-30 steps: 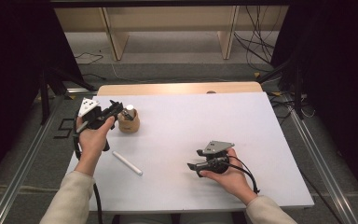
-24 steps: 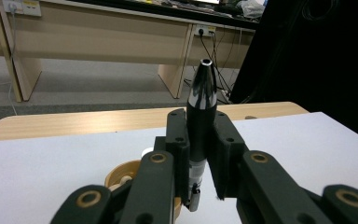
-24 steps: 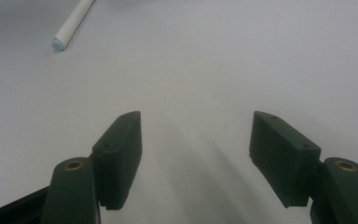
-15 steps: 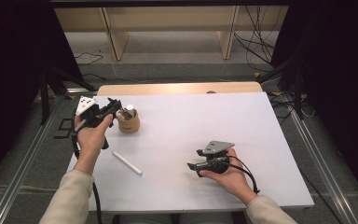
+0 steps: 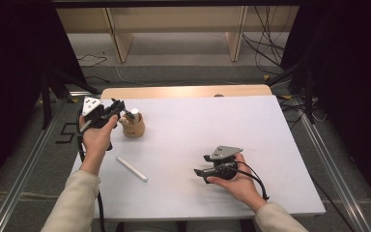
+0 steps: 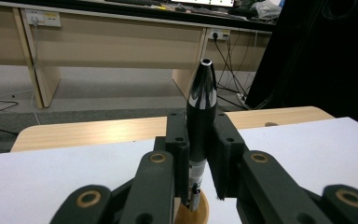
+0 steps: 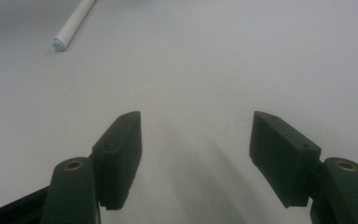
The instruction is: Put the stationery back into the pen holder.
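White sheeting covers the table (image 5: 198,145), with a strip of pale wood exposed along its far edge and grey floor, wooden furniture legs and loose cables beyond. Positions below are given relative to the small round tan wooden holder (image 5: 134,128), which stands near the far left corner of the sheet. Left gripper (image 5: 118,110): black, two-jawed, topped with a grey three-cornered plate, held in the person's left hand (image 5: 98,137) just to the left of the holder and reaching over it. Its jaws are clamped on a black and silver marker pen with a tapered tip (image 6: 200,122); in the left gripper view the pen stands upright between the pads, its lower end over the holder's mouth; whether that end touches the holder cannot be determined. White cylindrical stick with a pale blue end (image 5: 131,168): lying flat on the sheet, nearer the person than the holder and slightly to its right, apart from both grippers. Right gripper (image 5: 199,172): well to the right of the holder and nearer the person, resting low over the sheet in the right hand (image 5: 239,182), pointing left. Its jaws stand wide apart with only bare sheet between them.
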The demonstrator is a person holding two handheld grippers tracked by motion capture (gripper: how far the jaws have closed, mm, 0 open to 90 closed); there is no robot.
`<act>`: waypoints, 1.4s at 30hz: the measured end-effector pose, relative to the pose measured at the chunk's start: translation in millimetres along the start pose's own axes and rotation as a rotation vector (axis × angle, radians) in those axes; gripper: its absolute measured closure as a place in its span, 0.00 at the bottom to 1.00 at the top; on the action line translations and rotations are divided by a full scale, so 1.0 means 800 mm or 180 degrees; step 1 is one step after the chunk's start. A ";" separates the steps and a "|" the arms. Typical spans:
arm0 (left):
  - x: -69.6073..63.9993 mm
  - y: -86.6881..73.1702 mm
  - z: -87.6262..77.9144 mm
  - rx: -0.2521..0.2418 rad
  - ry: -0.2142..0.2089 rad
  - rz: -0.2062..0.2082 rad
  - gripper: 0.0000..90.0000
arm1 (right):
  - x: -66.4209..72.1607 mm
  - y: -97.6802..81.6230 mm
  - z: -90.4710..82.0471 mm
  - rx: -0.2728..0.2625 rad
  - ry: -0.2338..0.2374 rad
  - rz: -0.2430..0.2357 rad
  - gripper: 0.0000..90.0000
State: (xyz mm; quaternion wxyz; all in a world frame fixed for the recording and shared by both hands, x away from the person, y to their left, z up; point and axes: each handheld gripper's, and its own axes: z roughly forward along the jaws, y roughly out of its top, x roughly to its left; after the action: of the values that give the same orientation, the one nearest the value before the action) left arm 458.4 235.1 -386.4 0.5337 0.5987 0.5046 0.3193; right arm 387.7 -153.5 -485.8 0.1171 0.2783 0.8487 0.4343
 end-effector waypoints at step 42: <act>0.018 -0.009 0.038 0.0233 0.0252 0.0005 0.88 | 0.000 0.000 0.001 -0.0001 0.0013 0.0004 0.39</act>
State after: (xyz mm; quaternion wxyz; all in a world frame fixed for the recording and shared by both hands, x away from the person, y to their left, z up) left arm 488.6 238.3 -402.5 0.4908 0.6052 0.5362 0.3245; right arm 387.9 -153.4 -486.4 0.1151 0.2779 0.8487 0.4350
